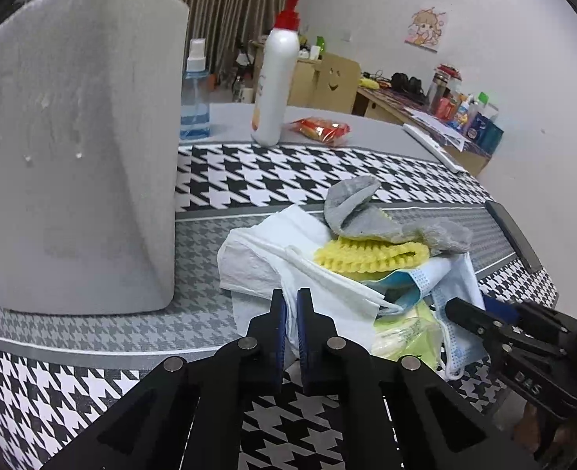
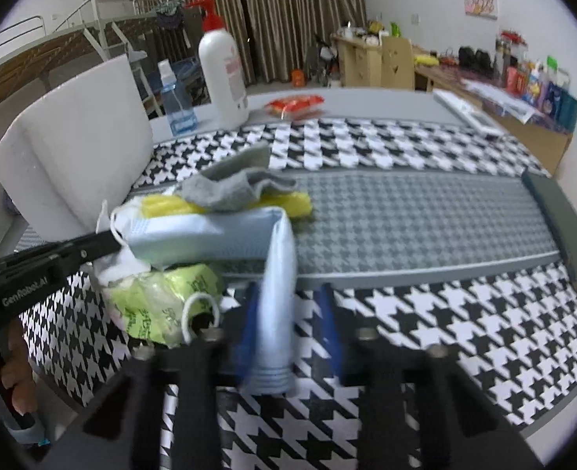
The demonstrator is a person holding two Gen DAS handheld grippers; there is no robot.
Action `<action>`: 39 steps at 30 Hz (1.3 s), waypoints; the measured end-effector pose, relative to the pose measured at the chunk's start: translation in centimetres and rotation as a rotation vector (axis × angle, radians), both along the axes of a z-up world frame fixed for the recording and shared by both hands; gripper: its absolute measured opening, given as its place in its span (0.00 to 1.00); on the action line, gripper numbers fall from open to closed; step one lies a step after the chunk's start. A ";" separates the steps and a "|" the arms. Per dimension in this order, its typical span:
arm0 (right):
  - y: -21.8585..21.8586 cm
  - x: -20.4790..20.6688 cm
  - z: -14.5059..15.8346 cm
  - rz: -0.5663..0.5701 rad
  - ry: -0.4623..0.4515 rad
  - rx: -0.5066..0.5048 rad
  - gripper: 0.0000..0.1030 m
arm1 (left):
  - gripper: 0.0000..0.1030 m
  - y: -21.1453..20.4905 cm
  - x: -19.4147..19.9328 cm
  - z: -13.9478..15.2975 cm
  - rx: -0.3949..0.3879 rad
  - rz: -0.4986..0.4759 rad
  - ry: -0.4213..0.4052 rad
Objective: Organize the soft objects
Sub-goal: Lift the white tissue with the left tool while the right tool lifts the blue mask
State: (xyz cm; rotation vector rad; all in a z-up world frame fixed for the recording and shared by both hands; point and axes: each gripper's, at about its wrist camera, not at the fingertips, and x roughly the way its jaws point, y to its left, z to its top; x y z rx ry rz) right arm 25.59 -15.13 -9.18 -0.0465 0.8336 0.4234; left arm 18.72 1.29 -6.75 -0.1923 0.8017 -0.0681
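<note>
I read "GenRobot.AI" on my left gripper (image 2: 104, 241), clamped on white tissue (image 1: 265, 258). My right gripper (image 2: 290, 313), blurred at lower centre, straddles the blue face mask (image 2: 226, 235); grip unclear.

Grey sock (image 1: 361, 211); yellow sponge (image 1: 370, 256); pale-blue mask (image 2: 210, 235); black-white houndstooth tablecloth (image 1: 288, 180).

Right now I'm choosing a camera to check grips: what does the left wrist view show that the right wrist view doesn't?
Only left wrist: the left gripper shut on the white tissue. Only right wrist: the blue mask running between the right gripper fingers, and a hand on the left gripper's handle. Both: grey sock, yellow sponge, green packet, foam block, pump bottle.
</note>
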 end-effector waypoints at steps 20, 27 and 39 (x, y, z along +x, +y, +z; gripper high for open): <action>-0.7 -1.9 4.5 -0.039 -0.147 0.012 0.10 | 0.04 0.2 -2.2 4.6 0.044 -0.050 -0.200; -1.0 -2.2 5.1 -0.048 -0.170 0.022 0.09 | 0.02 0.3 -2.3 4.5 0.052 -0.054 -0.186; -1.5 -2.9 7.6 -0.066 -0.247 0.053 0.08 | 0.01 0.1 -3.4 8.6 0.086 -0.067 -0.292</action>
